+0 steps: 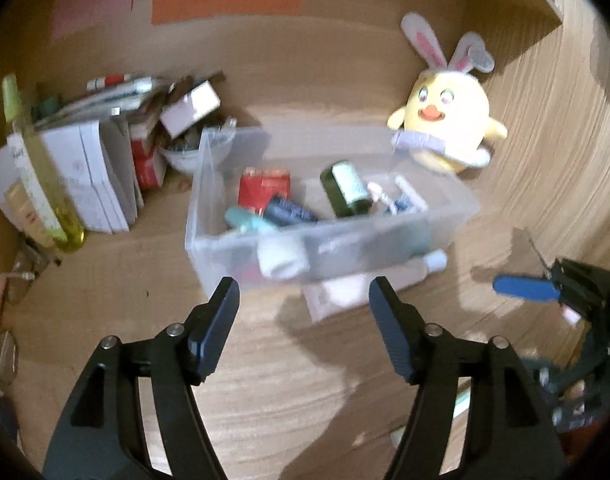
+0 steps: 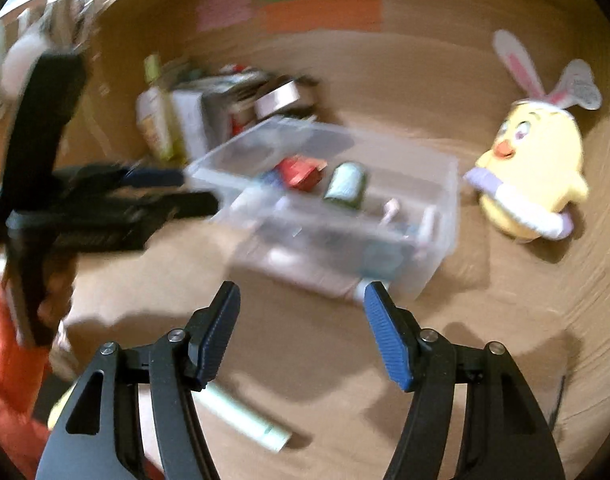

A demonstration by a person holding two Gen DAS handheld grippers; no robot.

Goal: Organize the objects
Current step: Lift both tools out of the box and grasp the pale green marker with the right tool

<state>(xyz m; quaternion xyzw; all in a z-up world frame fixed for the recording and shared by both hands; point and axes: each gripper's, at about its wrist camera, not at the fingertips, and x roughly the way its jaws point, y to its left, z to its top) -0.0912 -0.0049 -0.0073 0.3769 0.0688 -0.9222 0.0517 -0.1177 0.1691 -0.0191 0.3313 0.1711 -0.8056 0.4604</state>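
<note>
Left wrist: bin (image 1: pixel 209 184) beyond empty left claw (image 1: pixel 305 292).

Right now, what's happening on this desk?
A person with a handheld gripper in each hand is tidying small items into a clear plastic bin on a wooden desk. The bin already holds a red packet, a dark green bottle and some tubes. Both the left gripper and the right gripper are open and empty, hovering just in front of the bin. A pale green tube lies loose on the desk, and a yellow chick plush sits behind the bin.
</note>
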